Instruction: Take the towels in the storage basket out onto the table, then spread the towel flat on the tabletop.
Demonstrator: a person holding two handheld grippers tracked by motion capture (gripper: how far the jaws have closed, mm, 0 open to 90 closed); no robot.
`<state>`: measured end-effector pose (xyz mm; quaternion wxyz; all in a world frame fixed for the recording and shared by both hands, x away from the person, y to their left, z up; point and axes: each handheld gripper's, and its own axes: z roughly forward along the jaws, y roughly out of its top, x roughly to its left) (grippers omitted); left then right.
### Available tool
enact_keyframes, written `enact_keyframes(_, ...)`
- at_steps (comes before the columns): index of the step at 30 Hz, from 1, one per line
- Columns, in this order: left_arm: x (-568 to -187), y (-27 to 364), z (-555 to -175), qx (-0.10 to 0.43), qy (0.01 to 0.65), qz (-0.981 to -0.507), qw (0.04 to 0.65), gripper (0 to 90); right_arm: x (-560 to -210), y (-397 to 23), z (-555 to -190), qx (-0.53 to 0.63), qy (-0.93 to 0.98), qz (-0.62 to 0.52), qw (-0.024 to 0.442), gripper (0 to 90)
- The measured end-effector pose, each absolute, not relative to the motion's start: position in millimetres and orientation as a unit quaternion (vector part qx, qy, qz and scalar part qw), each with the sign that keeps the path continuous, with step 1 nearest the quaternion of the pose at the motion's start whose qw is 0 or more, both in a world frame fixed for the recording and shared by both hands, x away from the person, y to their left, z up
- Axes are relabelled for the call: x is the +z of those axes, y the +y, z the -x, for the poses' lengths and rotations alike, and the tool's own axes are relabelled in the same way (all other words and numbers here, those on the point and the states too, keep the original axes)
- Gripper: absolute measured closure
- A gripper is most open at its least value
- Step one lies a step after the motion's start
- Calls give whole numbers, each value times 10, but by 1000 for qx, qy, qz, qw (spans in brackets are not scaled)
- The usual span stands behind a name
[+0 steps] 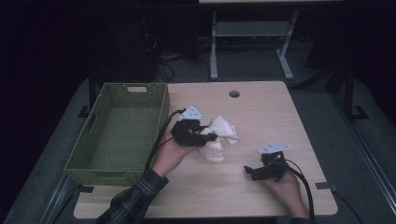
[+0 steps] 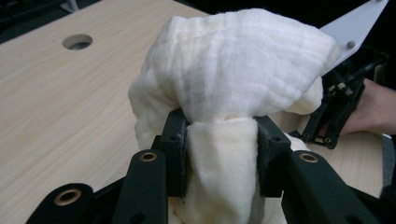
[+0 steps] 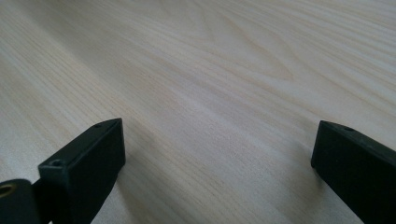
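High view: left tongs (image 1: 211, 136) are clamping the cream cloth (image 1: 219, 135) above the desk (image 1: 261, 116) — keeping it bunched should clear the green basket (image 1: 93, 140) rim; right tongs (image 1: 250, 171) are gaping, empty.

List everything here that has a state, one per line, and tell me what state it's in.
left gripper: shut on the cloth
cloth: bunched up, pinched between the jaws, bulk hanging past them
right gripper: open, nothing between its jaws, low over the table
green basket: upright at the table's left edge, nothing in it
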<state>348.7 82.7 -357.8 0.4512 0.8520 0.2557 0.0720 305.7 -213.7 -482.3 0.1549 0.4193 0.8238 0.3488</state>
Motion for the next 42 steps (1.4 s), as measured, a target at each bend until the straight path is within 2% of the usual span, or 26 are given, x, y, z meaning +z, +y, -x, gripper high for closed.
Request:
enact_keyframes(16, -4228, 537, -3526, 44, 253, -884, 391, 604, -4824, -2139, -3062, 348, 825, -417, 156, 25)
enact_keyframes(20, -4383, 497, -3547, 38, 258, -889, 376, 562, -4824, -2139, -3057, 348, 825, -418, 155, 25)
enact_keyframes(27, -4363, 547, -3550, 44, 258, -888, 377, 409, -4824, -2141, -3055, 348, 825, -417, 156, 25)
enact_keyframes(36, -4165, 651, -3468, 56, 260, -875, 405, 366, -4817, -2148, -3063, 346, 829, -414, 152, 27)
enact_keyframes(37, -4165, 651, -3468, 56, 260, -875, 405, 366, -4812, -2143, -3061, 344, 828, -416, 151, 36)
enact_keyframes(39, -4104, 688, -3406, 58, 255, -875, 407, 382, -4780, -2142, -3049, 342, 832, -411, 150, 155)
enact_keyframes(42, -4074, 729, -3327, 55, 252, -874, 412, 408, -4703, -2149, -3016, 358, 827, -409, 146, 240)
